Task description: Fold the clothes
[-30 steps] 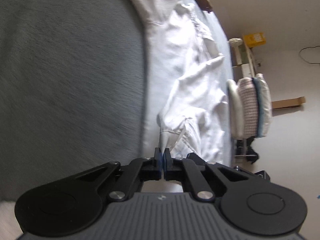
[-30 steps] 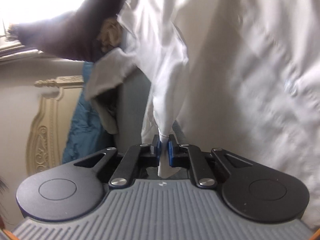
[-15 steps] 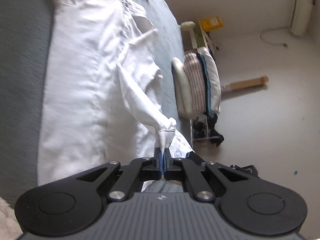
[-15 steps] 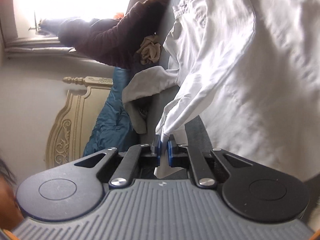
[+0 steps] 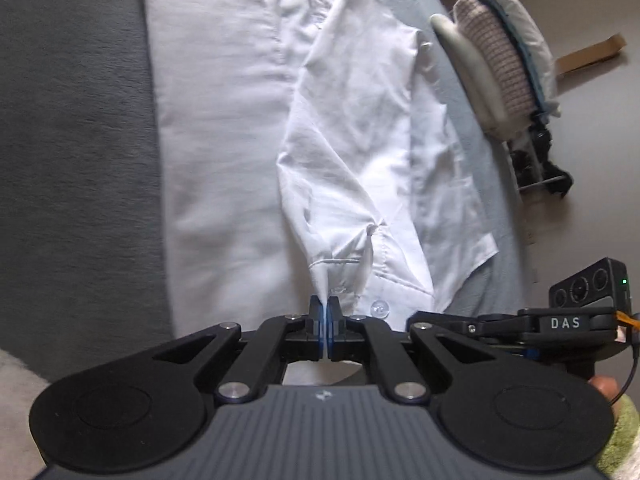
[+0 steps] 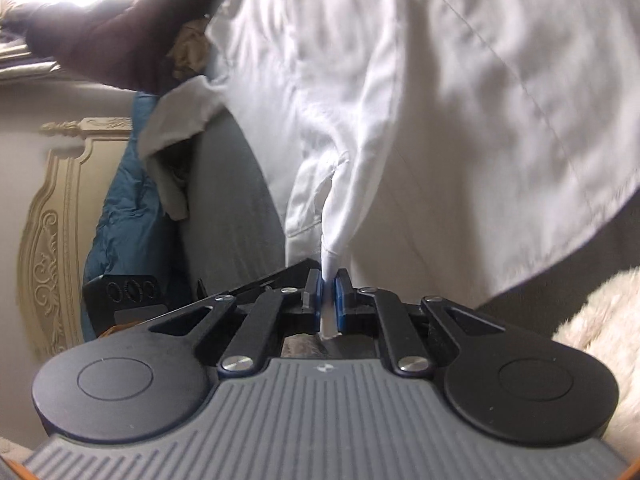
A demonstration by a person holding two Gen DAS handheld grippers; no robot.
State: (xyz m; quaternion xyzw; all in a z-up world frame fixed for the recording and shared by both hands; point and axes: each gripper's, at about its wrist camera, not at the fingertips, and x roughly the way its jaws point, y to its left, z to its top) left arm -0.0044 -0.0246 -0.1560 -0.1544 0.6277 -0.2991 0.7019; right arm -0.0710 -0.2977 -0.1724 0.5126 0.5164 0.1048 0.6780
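Fabric of a white shirt (image 5: 360,128) fills both views, spread across a grey bed cover (image 5: 72,128). At six o'clock in the left wrist view the left gripper (image 5: 324,307) is pinched closed on a cuff edge beside a clear button (image 5: 379,309), the sleeve running up toward twelve. At six o'clock in its own view, the right gripper (image 6: 329,280) is clamped on a fold of the same shirt (image 6: 440,100). Folded laundry (image 5: 500,60) stands at two o'clock past the bed's edge.

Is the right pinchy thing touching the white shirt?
Touching. In the right wrist view, the right gripper has its jaws shut on a fold of the white shirt, with cloth pinched between them.
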